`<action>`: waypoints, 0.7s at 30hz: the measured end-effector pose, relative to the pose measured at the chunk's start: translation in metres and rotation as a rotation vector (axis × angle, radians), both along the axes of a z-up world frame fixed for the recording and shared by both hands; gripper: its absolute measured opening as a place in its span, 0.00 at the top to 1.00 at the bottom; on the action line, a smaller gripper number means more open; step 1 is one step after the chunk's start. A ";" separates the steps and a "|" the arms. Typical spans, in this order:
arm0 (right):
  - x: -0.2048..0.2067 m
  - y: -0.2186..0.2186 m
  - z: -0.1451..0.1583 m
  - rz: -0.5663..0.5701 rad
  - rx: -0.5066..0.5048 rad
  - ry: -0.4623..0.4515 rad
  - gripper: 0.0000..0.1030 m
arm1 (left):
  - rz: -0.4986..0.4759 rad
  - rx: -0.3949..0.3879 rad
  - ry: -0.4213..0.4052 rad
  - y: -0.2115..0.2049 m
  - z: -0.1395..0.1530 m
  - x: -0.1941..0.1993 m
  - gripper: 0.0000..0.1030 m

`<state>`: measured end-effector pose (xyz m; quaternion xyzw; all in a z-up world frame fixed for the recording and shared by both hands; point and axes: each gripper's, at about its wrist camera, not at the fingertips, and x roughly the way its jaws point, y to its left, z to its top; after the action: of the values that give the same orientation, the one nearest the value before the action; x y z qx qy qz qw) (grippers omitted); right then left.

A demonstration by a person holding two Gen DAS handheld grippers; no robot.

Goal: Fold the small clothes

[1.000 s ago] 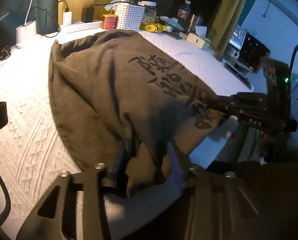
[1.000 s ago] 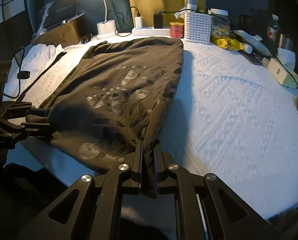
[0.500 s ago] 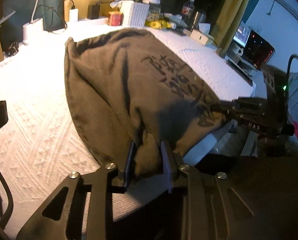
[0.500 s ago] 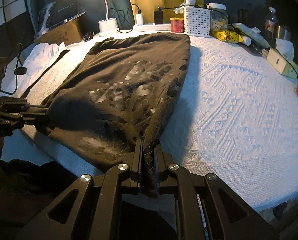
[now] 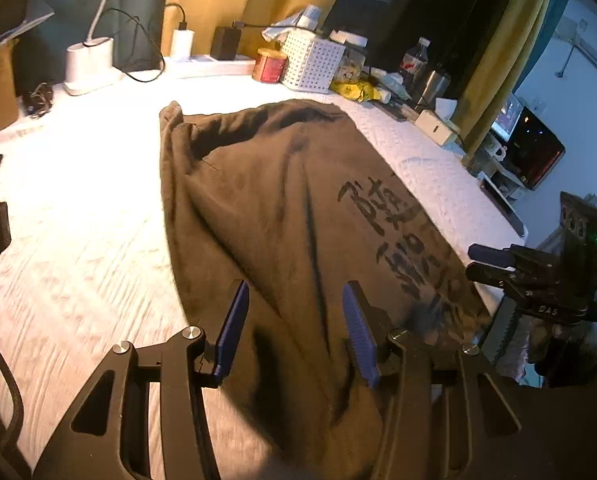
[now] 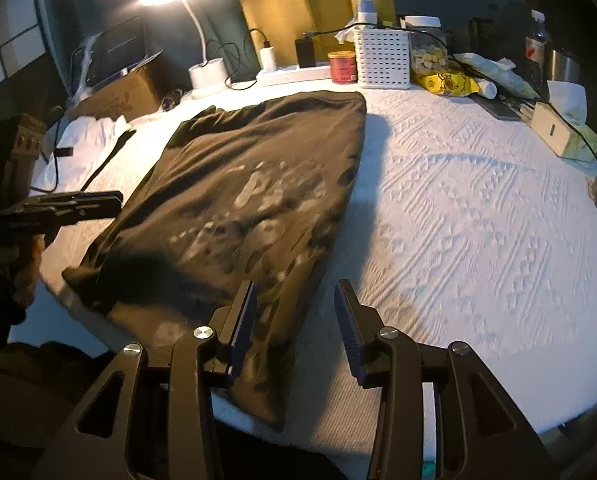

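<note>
At the far edge a white perforated basket [image 6: 382, 58] holds a pale bottle and crumpled tissue; beside it stand a red tin [image 6: 343, 67] and a clear jar [image 6: 426, 46] of pale pieces. The brown shirt [image 5: 298, 216] lies flat on the white textured bed [image 6: 478, 208], its near hem hanging over the edge. A lit lamp [image 6: 202, 28] and yellow curtains stand behind. The left gripper [image 5: 294, 332] and right gripper [image 6: 294, 320] have jaws opening, pads clear of the cloth.

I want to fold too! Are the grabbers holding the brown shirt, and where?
Nothing is held. Both the left gripper and right gripper are opening above the shirt.
</note>
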<state>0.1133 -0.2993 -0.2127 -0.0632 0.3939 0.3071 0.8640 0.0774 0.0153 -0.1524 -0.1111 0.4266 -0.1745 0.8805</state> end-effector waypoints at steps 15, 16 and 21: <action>0.039 0.017 -0.016 0.018 -0.017 0.063 0.58 | 0.009 0.058 0.056 0.009 -0.010 0.010 0.96; 0.041 0.018 -0.015 0.020 -0.016 0.062 0.58 | 0.011 0.054 0.059 0.009 -0.008 0.010 0.95; 0.054 0.020 -0.012 0.026 -0.013 0.061 0.58 | 0.020 0.059 0.077 0.008 -0.004 0.023 0.94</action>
<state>0.1670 -0.2790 -0.2242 -0.0644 0.4213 0.3175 0.8471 0.1001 0.0232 -0.1567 -0.0960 0.4637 -0.1487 0.8681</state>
